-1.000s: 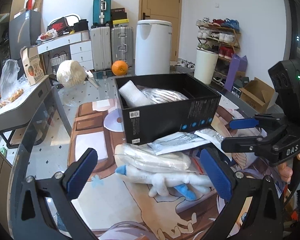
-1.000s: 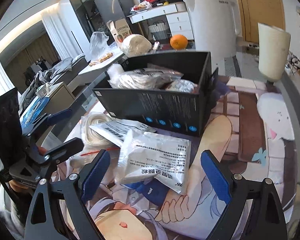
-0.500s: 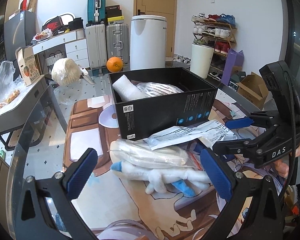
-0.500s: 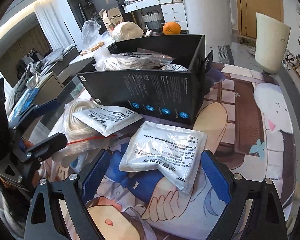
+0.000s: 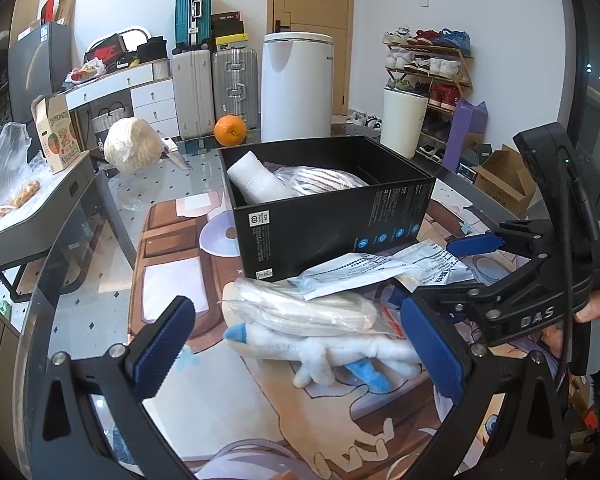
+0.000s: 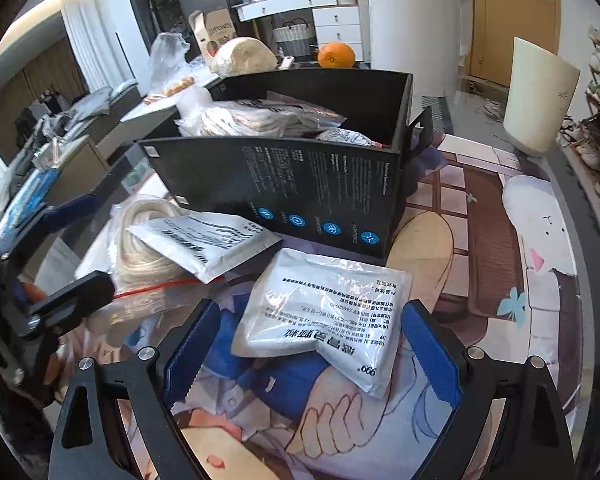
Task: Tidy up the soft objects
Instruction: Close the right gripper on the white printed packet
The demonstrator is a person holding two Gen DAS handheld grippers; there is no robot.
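Note:
A black box (image 5: pixel 332 216) (image 6: pixel 300 184) stands on the printed mat and holds white foam and bagged soft items. In front of it lie a white-and-blue plush toy (image 5: pixel 324 350), a clear bag of white cord (image 5: pixel 300 308) (image 6: pixel 148 248), and a flat white packet (image 5: pixel 360 272) (image 6: pixel 208 240). A second white packet (image 6: pixel 328 316) lies between my right gripper's fingers. My left gripper (image 5: pixel 300 356) is open, straddling the plush and cord bag. My right gripper (image 6: pixel 312 356) is open around the packet's near end; it also shows in the left wrist view (image 5: pixel 452 268).
The printed mat (image 6: pixel 500 264) covers a glass table (image 5: pixel 80 280). An orange (image 5: pixel 230 130), a bagged round bundle (image 5: pixel 132 150) and a cardboard carton (image 5: pixel 56 132) sit at the far end. A white bin (image 6: pixel 540 96) stands beyond the table on the right.
My right gripper has moved forward and down, so the white packet now lies between its fingers. My left gripper has eased closer to the plush and cord bag.

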